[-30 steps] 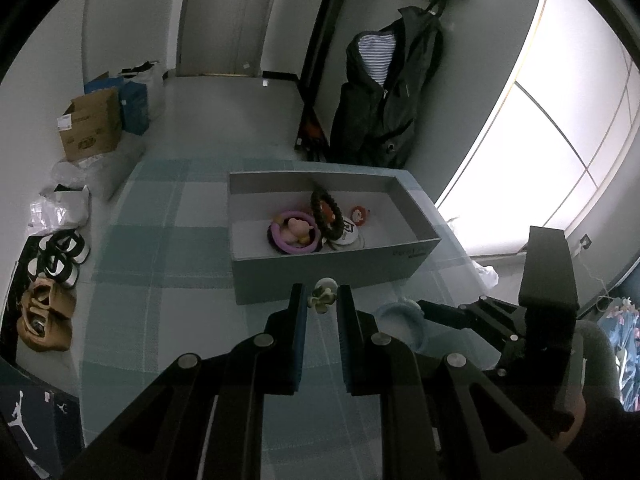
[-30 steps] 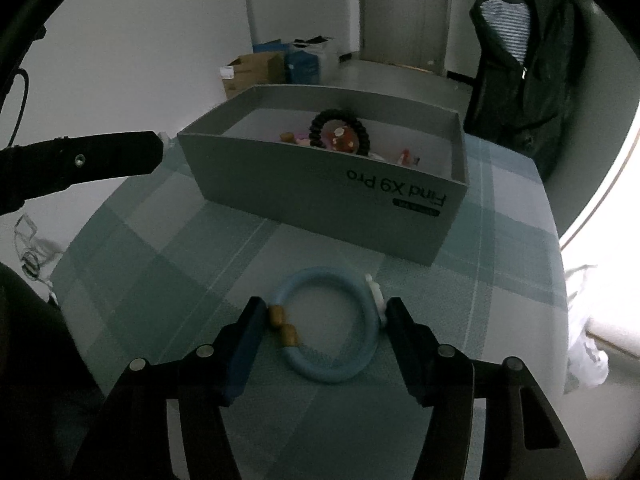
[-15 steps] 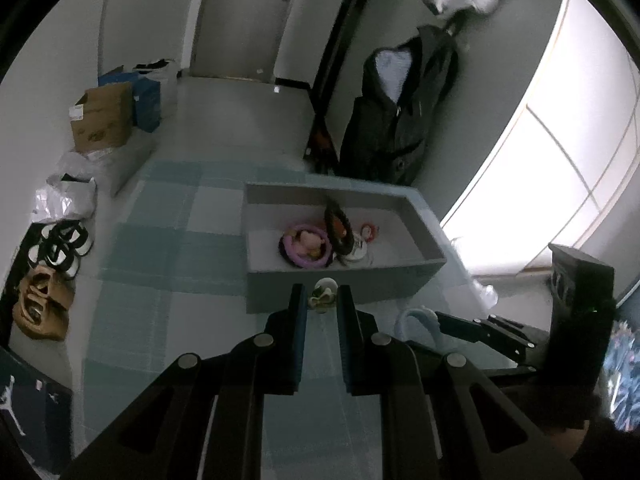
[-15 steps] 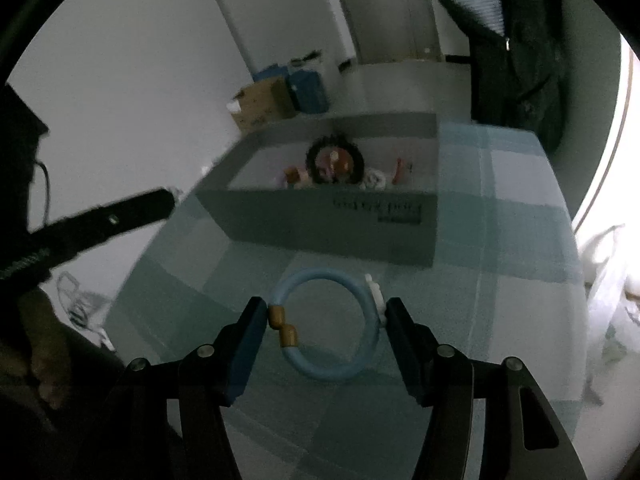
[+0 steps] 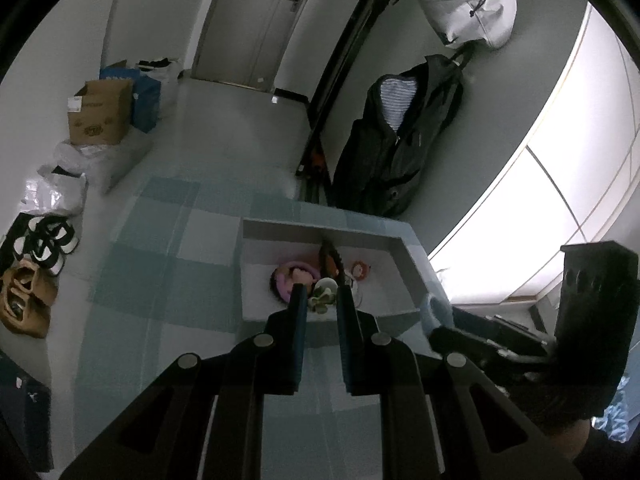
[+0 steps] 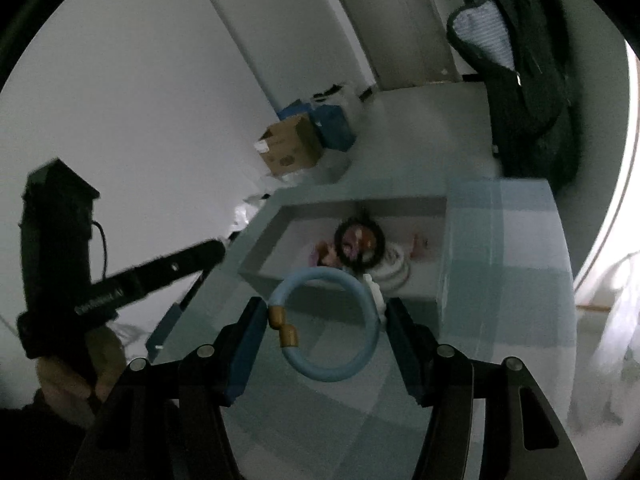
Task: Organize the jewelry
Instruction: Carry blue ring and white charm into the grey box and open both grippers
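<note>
The right gripper [image 6: 326, 316] pinched a pale blue bracelet [image 6: 325, 326] across its width, one pad against each side of the ring. The bracelet was a smooth, round tube that formed an almost full circle, with two small gold beads [image 6: 282, 326] where its ends met near the left pad and a small white piece [image 6: 374, 290] on the side by the right pad. It hung in the air above the checked tablecloth [image 6: 500, 248], in front of the near wall of the grey box [image 6: 442, 284].

The left gripper [image 5: 322, 300] was pressed nearly together on a small ornament [image 5: 323, 295], whitish on top with a green, leaf-like part below. It was held just over the near edge of the grey box [image 5: 416, 272].

Inside the box lay a pink ring [image 5: 294, 278], a dark beaded bracelet [image 5: 332, 260] standing on edge, and a small red-and-white piece [image 5: 360, 270]; finer detail there was too dim to tell.

The person's left hand [image 6: 76, 372] showed on the gripper's handle in the right view.
</note>
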{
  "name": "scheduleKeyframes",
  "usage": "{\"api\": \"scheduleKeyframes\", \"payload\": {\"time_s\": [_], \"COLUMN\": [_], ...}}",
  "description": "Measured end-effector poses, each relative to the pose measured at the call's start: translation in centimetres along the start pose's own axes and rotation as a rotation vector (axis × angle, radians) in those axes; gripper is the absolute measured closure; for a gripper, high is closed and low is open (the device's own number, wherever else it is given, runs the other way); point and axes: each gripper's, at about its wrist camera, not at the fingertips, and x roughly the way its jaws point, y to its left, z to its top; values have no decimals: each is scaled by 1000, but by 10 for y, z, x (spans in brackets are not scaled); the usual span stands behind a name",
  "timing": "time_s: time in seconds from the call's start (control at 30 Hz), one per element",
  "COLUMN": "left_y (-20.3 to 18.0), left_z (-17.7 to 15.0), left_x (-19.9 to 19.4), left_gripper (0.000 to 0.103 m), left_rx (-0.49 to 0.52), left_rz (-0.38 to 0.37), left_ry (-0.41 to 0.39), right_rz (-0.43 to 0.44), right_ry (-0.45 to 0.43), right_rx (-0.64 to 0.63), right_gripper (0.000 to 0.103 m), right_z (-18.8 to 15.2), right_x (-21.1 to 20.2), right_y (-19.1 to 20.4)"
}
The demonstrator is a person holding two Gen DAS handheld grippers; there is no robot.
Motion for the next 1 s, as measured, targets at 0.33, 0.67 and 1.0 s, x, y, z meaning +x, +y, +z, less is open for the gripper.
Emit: {"api": "scheduleKeyframes", "payload": {"time_s": [0.33, 0.67, 1.0], "left_y": [-3, 2, 8], "left_z": [22, 32, 33], "left_x": [22, 50, 69], "left_gripper": [93, 93, 93], "left_rx": [37, 16, -2], "left_rz": [5, -11, -14], "left_ry": [26, 94, 154], "right_rz": [37, 76, 102], "right_ry": [-13, -17, -9], "right_rx": [-27, 56, 56], "right_gripper": [43, 43, 43], "right_z": [39, 57, 60], "right_x": [13, 35, 53], "right_y": [-5, -29, -39]}}
